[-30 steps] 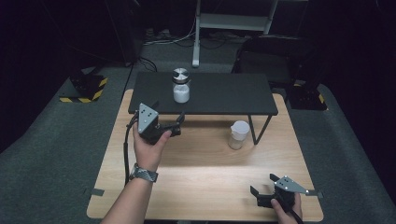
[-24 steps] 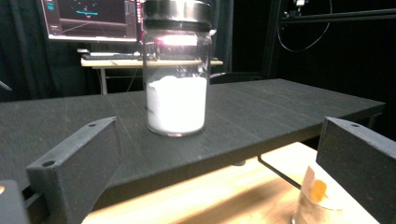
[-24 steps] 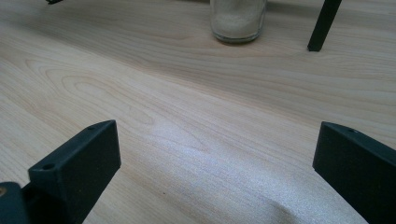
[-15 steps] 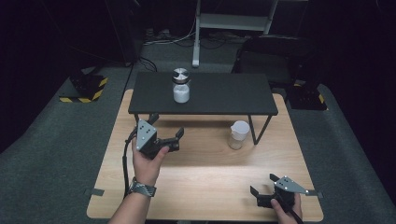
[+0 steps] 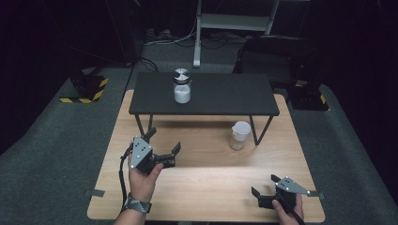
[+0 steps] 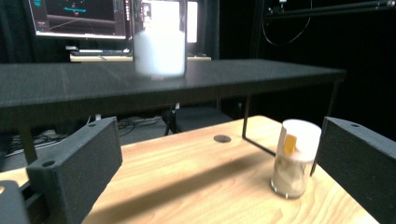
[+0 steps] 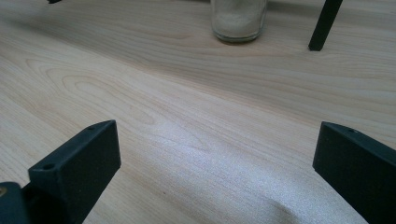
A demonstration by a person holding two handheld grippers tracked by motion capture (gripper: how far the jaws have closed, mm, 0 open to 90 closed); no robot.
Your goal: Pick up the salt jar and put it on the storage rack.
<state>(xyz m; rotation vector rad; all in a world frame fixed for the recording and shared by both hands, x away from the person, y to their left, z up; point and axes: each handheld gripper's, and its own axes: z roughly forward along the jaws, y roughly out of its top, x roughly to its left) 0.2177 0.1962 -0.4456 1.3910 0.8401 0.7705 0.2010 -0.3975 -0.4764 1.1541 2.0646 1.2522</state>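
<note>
A glass jar with a metal lid [image 5: 181, 86] and white powder inside stands on the black shelf [image 5: 220, 96]; in the left gripper view this jar [image 6: 159, 39] is blurred, up on the shelf top. A smaller jar with a white lid [image 5: 240, 135] stands on the wooden table by the shelf's right front leg, and shows as the white-lidded jar [image 6: 295, 158] with a yellow tag. My left gripper [image 5: 164, 140] is open over the table's left half and holds nothing. My right gripper [image 5: 264, 185] is open near the front right corner, pointing at the small jar [image 7: 238, 18].
The wooden table [image 5: 206, 187] has bare surface between the two grippers. The shelf's thin black legs [image 5: 253, 130] stand on the table, one leg [image 7: 324, 23] right beside the small jar. Dark floor and equipment surround the table.
My left gripper has pulled back from the shelf's front edge toward the person and lower over the table, still open. The right gripper has not moved.
</note>
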